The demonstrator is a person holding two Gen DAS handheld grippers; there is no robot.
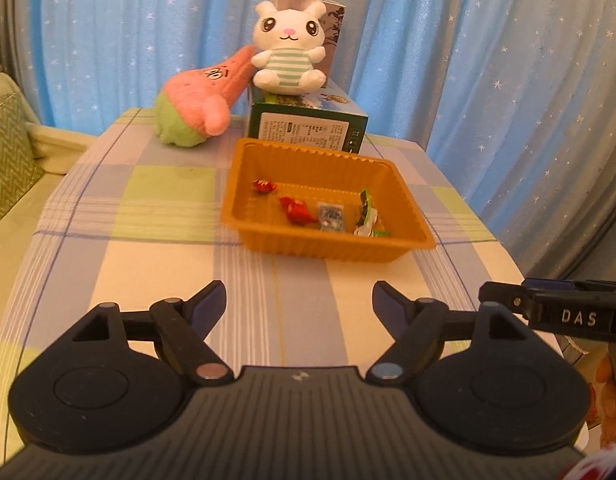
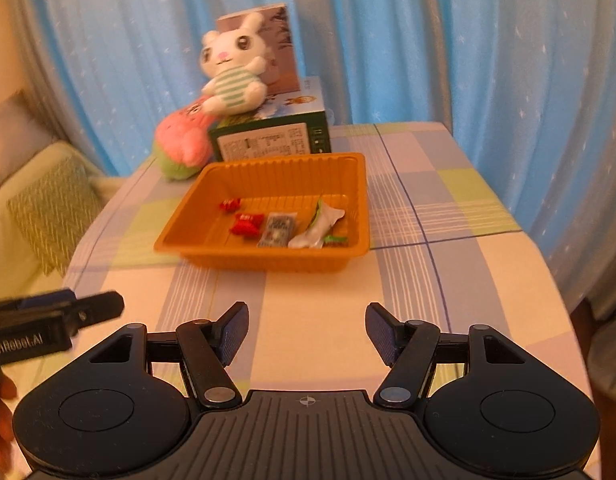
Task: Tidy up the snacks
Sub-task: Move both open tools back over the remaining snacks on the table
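1. My left gripper hangs over the near edge of the table, its jaws spread wide with nothing between them; only checked cloth shows in the gap.
2. At the far left corner of the table a pink and green plush lies tilted, its tip leaning against the green box.
3. The green box stands near the far edge, just behind the tray, with a white rabbit plush sitting on top of it and a taller carton upright behind the rabbit.
4. The orange tray sits in the middle of the table, well ahead of both grippers.
5. Inside the tray, from left to right: a small red candy, a larger red wrapped candy, a flat grey packet and a white and green wrapper against the right wall. All the snacks I see are in the tray.
6. My right gripper also hovers over the near edge, released, its pads apart and gripping nothing.
7. Each gripper's tip shows at the edge of the other's view.
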